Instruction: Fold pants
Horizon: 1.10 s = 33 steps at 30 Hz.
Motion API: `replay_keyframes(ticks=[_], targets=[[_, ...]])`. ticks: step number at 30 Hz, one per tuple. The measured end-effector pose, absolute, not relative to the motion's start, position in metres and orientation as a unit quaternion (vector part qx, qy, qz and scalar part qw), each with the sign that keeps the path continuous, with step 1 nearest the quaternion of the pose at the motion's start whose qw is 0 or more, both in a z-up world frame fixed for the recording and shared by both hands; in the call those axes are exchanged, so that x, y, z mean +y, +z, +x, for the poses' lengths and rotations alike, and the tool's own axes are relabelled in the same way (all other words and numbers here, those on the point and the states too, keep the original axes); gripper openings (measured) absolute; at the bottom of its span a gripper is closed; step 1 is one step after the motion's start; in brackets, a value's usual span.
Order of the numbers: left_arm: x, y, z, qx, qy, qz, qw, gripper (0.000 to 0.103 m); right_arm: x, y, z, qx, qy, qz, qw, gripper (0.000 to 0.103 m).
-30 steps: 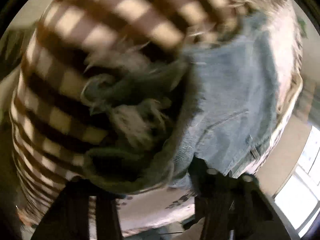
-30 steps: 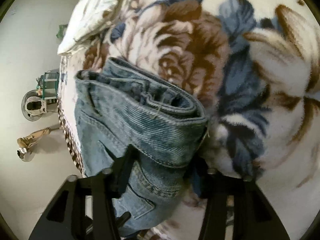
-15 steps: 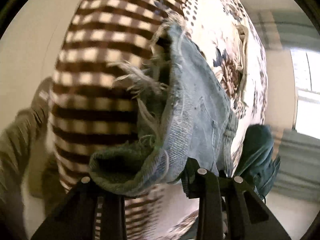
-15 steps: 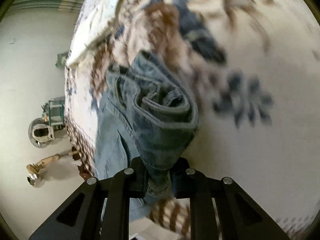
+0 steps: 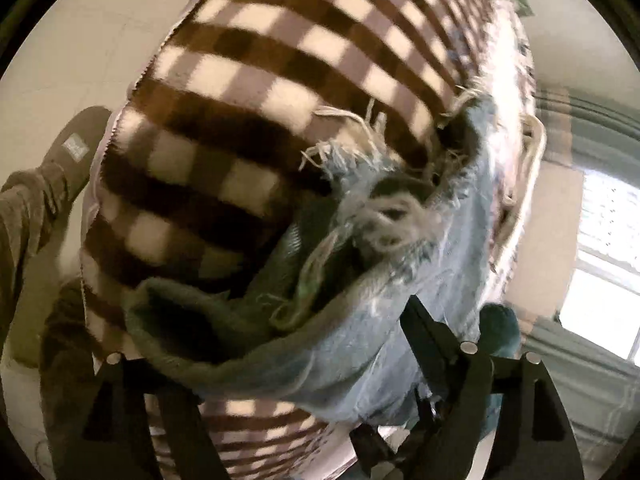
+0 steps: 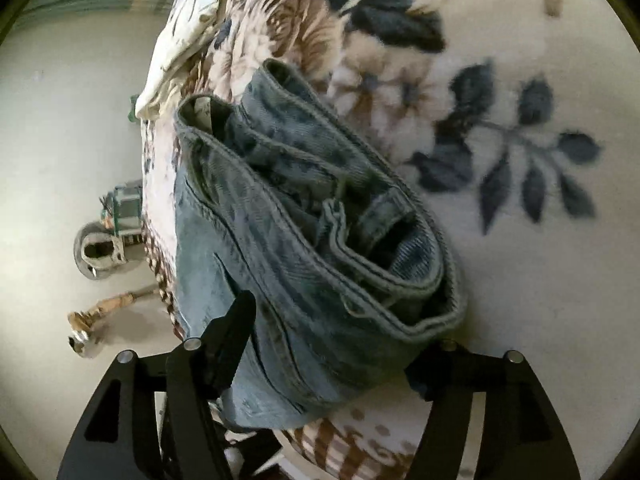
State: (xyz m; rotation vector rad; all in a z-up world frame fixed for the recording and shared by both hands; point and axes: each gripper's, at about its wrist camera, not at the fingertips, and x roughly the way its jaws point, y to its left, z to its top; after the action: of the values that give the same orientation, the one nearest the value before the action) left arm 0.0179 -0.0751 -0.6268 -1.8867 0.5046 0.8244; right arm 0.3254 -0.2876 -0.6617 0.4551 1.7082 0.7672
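The pants are light blue jeans. In the right wrist view their bunched waistband (image 6: 320,240) lies on a floral blanket (image 6: 540,280), between the wide-apart fingers of my right gripper (image 6: 332,344), which is open around it. In the left wrist view the frayed leg hems (image 5: 360,280) sit bunched between the spread fingers of my left gripper (image 5: 280,364), which is open around them. The hems rest over a brown-and-cream checked blanket (image 5: 260,100).
The bed edge drops to a pale floor at the left of the right wrist view, with a round metal object (image 6: 100,252) and a small tool (image 6: 104,312) on it. A person's shoe (image 5: 76,148) and trouser leg show beside the bed. A window (image 5: 600,272) is at right.
My right gripper was shut on the waistband half a second ago and has opened wide. The left gripper has stayed spread around the hems while its view swung across the checked blanket.
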Motion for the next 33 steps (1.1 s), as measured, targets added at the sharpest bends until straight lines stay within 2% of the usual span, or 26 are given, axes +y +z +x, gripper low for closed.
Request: replay_keyframes(ticks=[5,7,9,10,11,13,14,15,19,29,33], targets=[[-0.075,-0.620,0.022,0.197,0.366,-0.785,0.460,0.077,-0.298,-0.658,0.330,0.712,0.319,0.250,0.574,0.070],[-0.075,-0.615,0.018,0.185,0.369,-0.785,0.463,0.069,-0.300,-0.656,0.328,0.706,0.323,0.251,0.578,0.070],[-0.073,-0.611,0.015,0.189,0.372,-0.773,0.479,0.050,-0.299,-0.661,0.328,0.708,0.318,0.251,0.579,0.070],[-0.072,-0.614,0.014,0.190,0.371,-0.769,0.484,0.047,-0.298,-0.663,0.328,0.709,0.315,0.249,0.580,0.069],[-0.071,-0.615,0.015,0.193,0.372,-0.766,0.487,0.042,-0.297,-0.664,0.328,0.710,0.310,0.246,0.583,0.065],[-0.069,-0.615,0.019,0.191,0.374,-0.762,0.493,0.035,-0.296,-0.662,0.327,0.710,0.296,0.238,0.592,0.042],[-0.068,-0.613,0.020,0.191,0.374,-0.761,0.495,0.032,-0.299,-0.660,0.326,0.711,0.291,0.237,0.595,0.033],[-0.067,-0.606,0.021,0.195,0.372,-0.754,0.504,0.030,-0.300,-0.656,0.325,0.710,0.288,0.239,0.596,0.028],[-0.055,-0.577,0.024,0.213,0.361,-0.742,0.523,0.027,-0.301,-0.621,0.321,0.705,0.289,0.236,0.603,0.022],[-0.004,-0.460,0.069,0.254,0.307,-0.704,0.587,0.026,-0.289,-0.491,0.336,0.681,0.300,0.255,0.618,0.020],[0.041,-0.419,0.110,0.257,0.269,-0.692,0.618,0.026,-0.273,-0.449,0.359,0.659,0.299,0.281,0.630,0.020]])
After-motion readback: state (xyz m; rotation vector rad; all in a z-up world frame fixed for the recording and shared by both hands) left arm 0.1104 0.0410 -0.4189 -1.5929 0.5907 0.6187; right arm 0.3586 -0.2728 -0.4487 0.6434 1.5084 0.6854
